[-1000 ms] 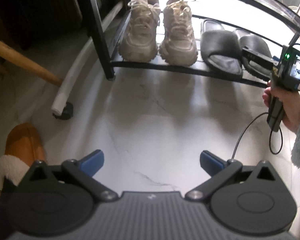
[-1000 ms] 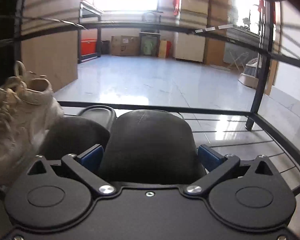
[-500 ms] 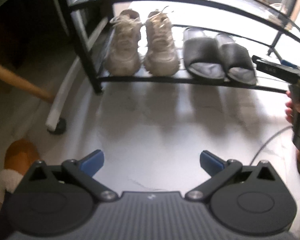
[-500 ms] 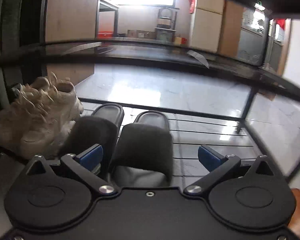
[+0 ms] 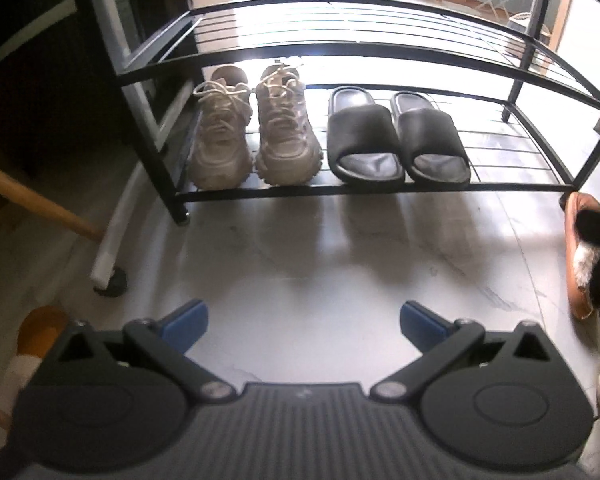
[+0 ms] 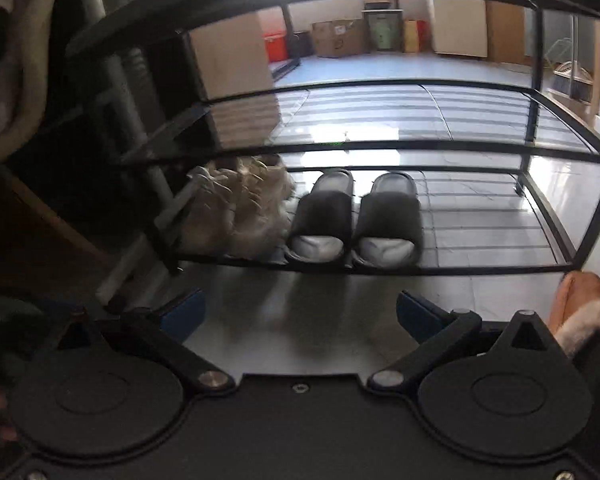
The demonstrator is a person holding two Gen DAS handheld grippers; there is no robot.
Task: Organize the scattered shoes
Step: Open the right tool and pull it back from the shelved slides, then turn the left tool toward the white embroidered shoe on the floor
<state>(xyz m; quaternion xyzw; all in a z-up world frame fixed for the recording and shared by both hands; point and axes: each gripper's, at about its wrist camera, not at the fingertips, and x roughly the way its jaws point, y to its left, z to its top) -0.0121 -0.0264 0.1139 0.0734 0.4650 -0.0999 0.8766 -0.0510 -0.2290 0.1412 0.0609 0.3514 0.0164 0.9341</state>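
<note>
Right gripper (image 6: pixel 298 314) has pulled back from the rack (image 5: pixel 380 191): a second ago its fingers straddled the right black slide (image 5: pixel 434 140), now they're spread wide with nothing between them, over bare floor. Slides pair sits side by side on the bottom shelf, just right of the beige sneakers (image 5: pixel 256 128). Left gripper (image 5: pixel 304 320) also wide open, empty, backed off. Looks like the slides are done; tan fur-lined slippers (image 5: pixel 580 256) still on the floor at right edge and another (image 5: pixel 40 328) at lower left, likely next.
</note>
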